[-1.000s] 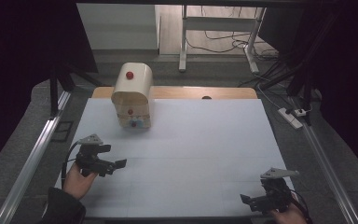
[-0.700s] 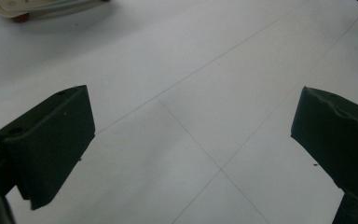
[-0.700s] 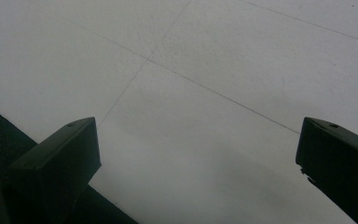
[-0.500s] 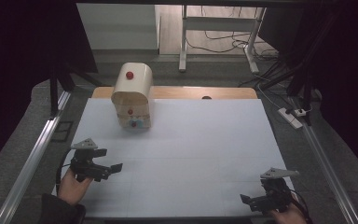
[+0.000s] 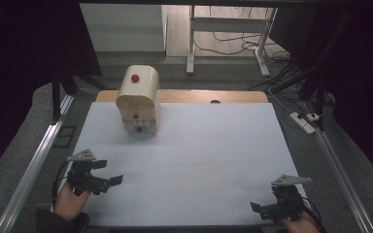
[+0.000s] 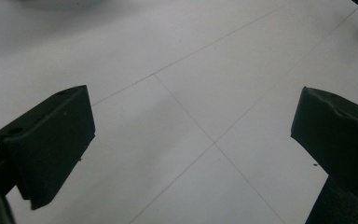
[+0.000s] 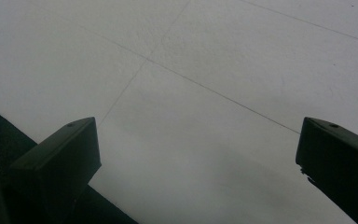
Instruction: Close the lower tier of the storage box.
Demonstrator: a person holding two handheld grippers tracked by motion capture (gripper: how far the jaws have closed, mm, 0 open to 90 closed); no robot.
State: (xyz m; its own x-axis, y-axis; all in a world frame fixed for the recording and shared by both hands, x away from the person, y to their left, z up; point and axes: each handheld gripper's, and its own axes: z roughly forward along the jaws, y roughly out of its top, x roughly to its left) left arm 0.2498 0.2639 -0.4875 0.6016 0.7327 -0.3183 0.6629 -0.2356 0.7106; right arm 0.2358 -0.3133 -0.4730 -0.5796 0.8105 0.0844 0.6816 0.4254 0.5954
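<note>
The white tabletop (image 5: 199, 160) lay bare between both grippers, giving free passage across. Only the bread box (image 5: 137, 99) stood at the far left, well apart.

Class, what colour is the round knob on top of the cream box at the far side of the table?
Red; the knob shows best in the high view.

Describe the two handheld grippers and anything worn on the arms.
Both are black two-jaw tools, the left gripper and the right gripper, each topped by a grey three-cornered plate with a black cable trailing back. Their jaws end in blocky black pads. A dark sleeve shows at the left forearm.
</note>
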